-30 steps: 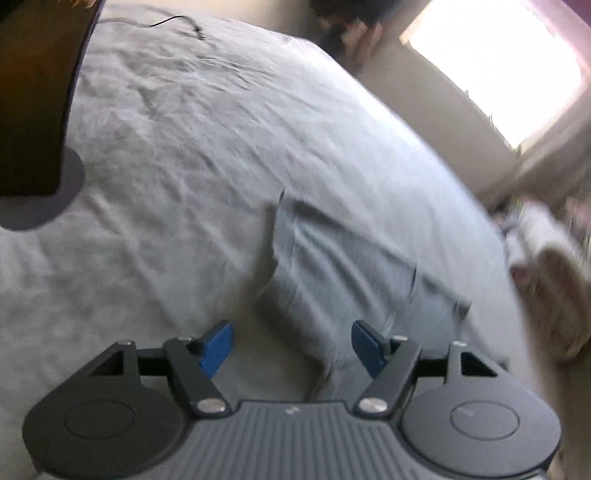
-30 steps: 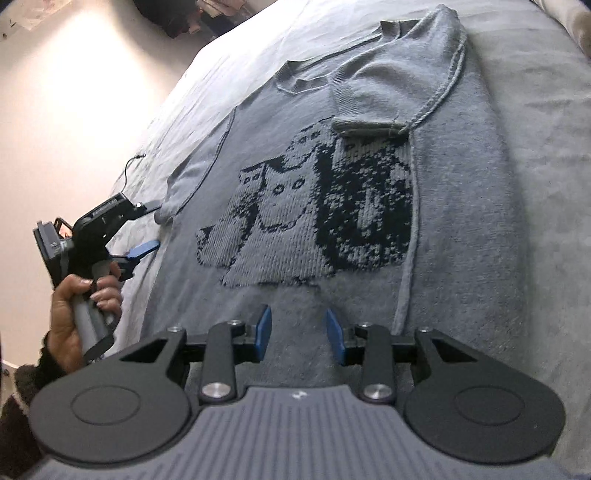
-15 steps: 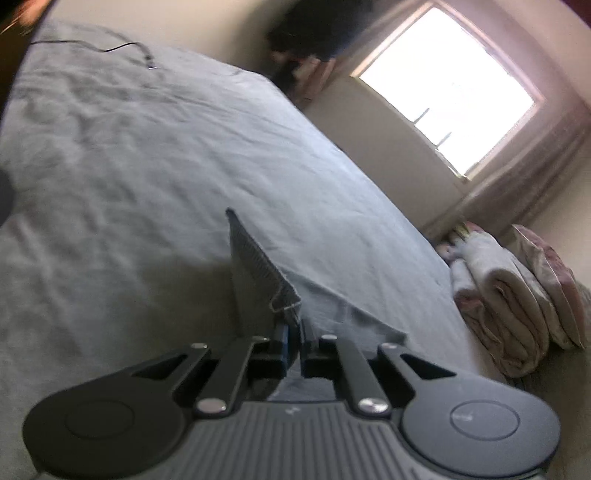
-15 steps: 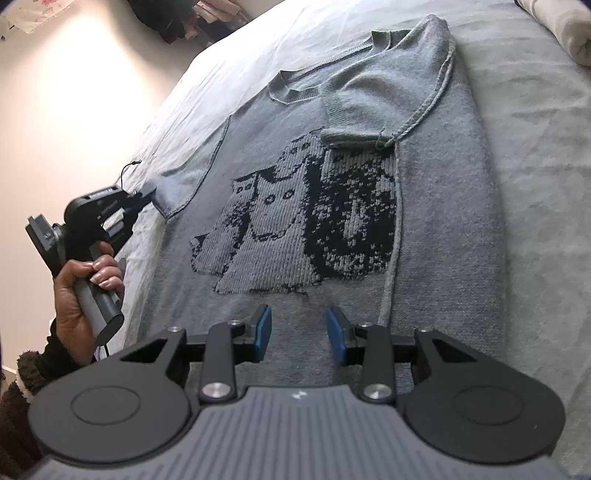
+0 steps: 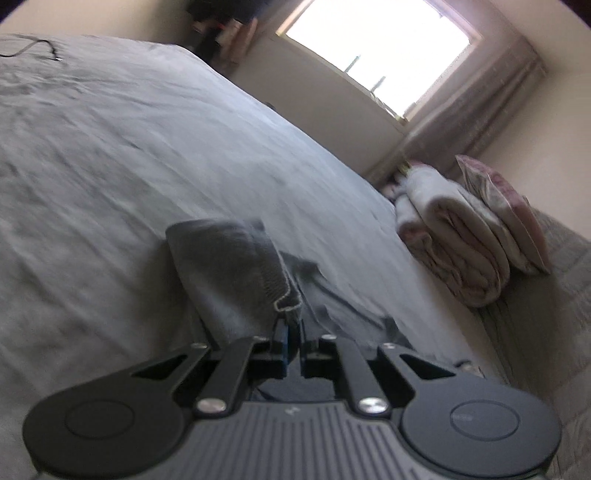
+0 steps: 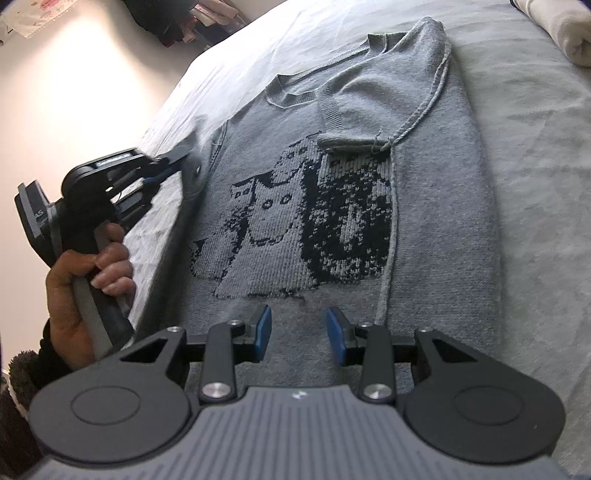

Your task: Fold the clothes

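Sweater (image 6: 424, 206): your left gripper (image 5: 291, 332) fingers are clamped on its nine-o'clock sleeve (image 5: 236, 273) to fold it inward, while your right gripper (image 6: 298, 332) fingers hover apart, empty.

My left gripper (image 5: 291, 334) hides the sleeve (image 5: 236, 273) edge it pinches; the bedsheet (image 5: 110, 155) blurs; folded blankets (image 6: 557, 29) at one o'clock are cropped

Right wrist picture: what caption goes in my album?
Left gripper lifts the cat sweater's sleeve while right gripper waits open.
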Demonstrator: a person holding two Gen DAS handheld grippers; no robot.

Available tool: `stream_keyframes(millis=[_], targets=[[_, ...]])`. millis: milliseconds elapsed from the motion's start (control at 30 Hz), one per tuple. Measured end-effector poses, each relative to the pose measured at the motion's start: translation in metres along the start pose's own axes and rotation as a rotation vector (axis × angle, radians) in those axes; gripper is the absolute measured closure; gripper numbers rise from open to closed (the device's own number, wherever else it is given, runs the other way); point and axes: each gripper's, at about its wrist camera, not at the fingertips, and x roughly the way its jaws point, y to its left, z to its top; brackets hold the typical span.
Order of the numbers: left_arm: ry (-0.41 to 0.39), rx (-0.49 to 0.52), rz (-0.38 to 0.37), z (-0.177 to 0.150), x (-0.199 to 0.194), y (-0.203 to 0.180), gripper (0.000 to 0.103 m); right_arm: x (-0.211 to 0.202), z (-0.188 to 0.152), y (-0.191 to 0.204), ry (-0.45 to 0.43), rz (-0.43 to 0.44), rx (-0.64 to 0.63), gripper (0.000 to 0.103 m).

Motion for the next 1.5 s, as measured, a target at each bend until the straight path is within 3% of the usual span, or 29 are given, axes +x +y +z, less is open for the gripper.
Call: stream_keyframes(millis=[167, 300, 367, 467, 633, 800, 967, 1133, 1333, 1500], targets=[[0.084, 0.045, -0.020, -0.021, 0.016, -0.009, 0.097, 0.000, 0.000, -0.002, 0.003, 0.002, 0.003, 0.065], [0.229, 0.075, -0.072, -0.036, 0.027, -0.008, 0.095, 0.001, 0.000, -0.002, 0.005, 0.003, 0.005, 0.065], [0.286, 0.096, -0.097, -0.041, 0.027, -0.009, 0.091, 0.001, 0.001, -0.003, 0.004, 0.004, 0.007, 0.065], [0.307, 0.155, -0.128, -0.041, 0.013, -0.011, 0.081, 0.000, 0.000, -0.003, -0.007, 0.004, 0.013, 0.065], [0.256, 0.271, -0.131, -0.015, -0.016, -0.010, 0.067, 0.000, 0.009, -0.002, -0.025, 0.003, 0.028, 0.057], [0.174, 0.341, -0.055, 0.004, -0.017, 0.008, 0.067, 0.010, 0.042, 0.017, -0.075, -0.008, 0.007, 0.057], [0.144, 0.321, -0.040, -0.003, 0.004, 0.033, 0.069, 0.045, 0.080, 0.037, -0.156, -0.004, -0.039, 0.057], [0.086, 0.417, -0.058, -0.019, 0.011, 0.043, 0.069, 0.100, 0.113, 0.036, -0.173, -0.013, -0.040, 0.056], [0.075, 0.342, -0.119, -0.017, 0.011, 0.056, 0.067, 0.141, 0.132, 0.034, -0.255, 0.023, -0.056, 0.056], [0.085, 0.215, -0.194, -0.010, 0.013, 0.075, 0.067, 0.162, 0.130, 0.052, -0.322, 0.000, -0.185, 0.058]])
